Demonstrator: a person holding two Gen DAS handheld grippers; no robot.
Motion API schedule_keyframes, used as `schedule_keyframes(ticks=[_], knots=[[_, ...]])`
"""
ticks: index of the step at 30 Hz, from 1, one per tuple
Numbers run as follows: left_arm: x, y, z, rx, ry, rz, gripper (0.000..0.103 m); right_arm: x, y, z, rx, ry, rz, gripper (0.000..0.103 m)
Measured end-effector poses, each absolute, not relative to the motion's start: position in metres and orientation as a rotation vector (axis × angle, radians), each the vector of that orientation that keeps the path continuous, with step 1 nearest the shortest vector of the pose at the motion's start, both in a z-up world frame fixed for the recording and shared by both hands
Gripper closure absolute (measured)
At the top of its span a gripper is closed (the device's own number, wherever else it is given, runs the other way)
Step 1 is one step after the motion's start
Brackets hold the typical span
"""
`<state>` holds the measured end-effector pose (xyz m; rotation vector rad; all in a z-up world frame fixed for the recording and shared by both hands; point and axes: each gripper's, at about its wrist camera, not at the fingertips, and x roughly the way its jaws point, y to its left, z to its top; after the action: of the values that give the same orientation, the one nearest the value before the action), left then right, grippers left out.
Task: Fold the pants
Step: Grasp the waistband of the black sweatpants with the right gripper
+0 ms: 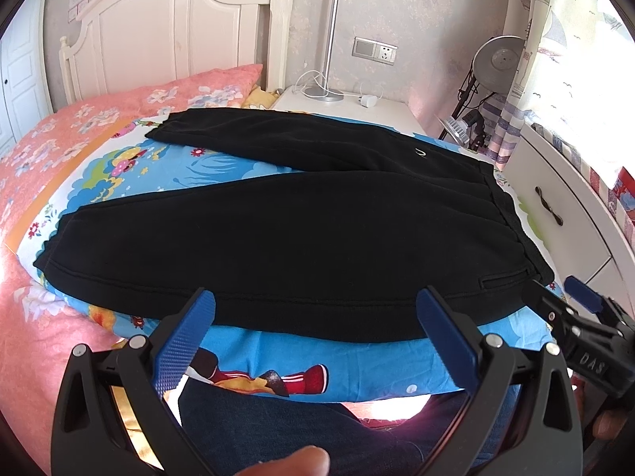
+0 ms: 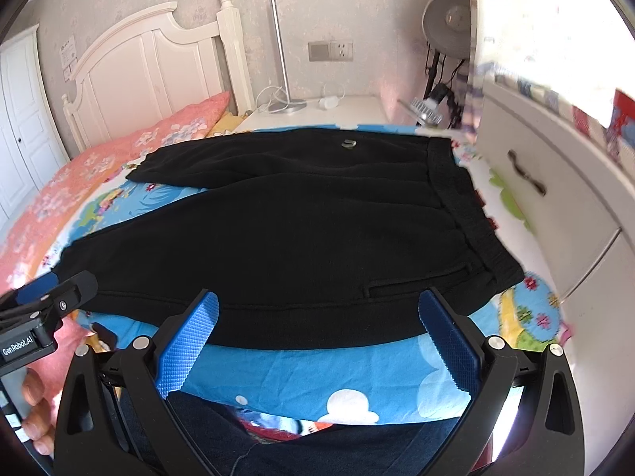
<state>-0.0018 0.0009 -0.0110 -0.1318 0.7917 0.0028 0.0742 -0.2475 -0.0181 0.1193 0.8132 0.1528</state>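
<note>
Black pants lay flat on the bed — legs parted, both grippers gaping wide at their near edge

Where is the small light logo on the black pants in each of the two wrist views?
Left wrist view: the logo is upper right of centre, on the far leg near the waistband.
Right wrist view: the logo is just above centre, on the far edge of the pants.
Shared landmark: the wall socket above the nightstand.

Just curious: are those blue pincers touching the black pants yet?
Cannot tell. Both the left gripper and right gripper overlap the pants hem; neither view shows height.
</note>
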Motion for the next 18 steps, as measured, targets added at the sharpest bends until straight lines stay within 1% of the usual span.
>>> schedule_keyframes(ticks=[5,9,11,13,15,18], knots=[[0.000,0.001,-0.027,-0.200,0.789,-0.092,0.002,0.144,-0.291,-0.021,0.087,0.839,0.114,0.005],[0.007,0.003,-0.034,-0.229,0.804,-0.119,0.002,0.243,-0.345,-0.027,0.151,0.958,0.097,0.005],[0.015,0.005,-0.038,-0.249,0.842,-0.132,0.002,0.294,-0.370,-0.033,0.160,1.010,0.060,0.005],[0.026,0.011,-0.045,-0.298,0.891,-0.181,0.002,0.337,-0.388,-0.038,0.142,1.030,0.044,0.005],[0.039,0.018,-0.048,-0.335,0.895,-0.213,0.002,0.373,-0.405,-0.044,0.129,1.052,0.034,0.005],[0.055,0.020,-0.049,-0.299,0.901,-0.197,0.002,0.414,-0.418,-0.054,0.095,1.071,0.010,0.005]])
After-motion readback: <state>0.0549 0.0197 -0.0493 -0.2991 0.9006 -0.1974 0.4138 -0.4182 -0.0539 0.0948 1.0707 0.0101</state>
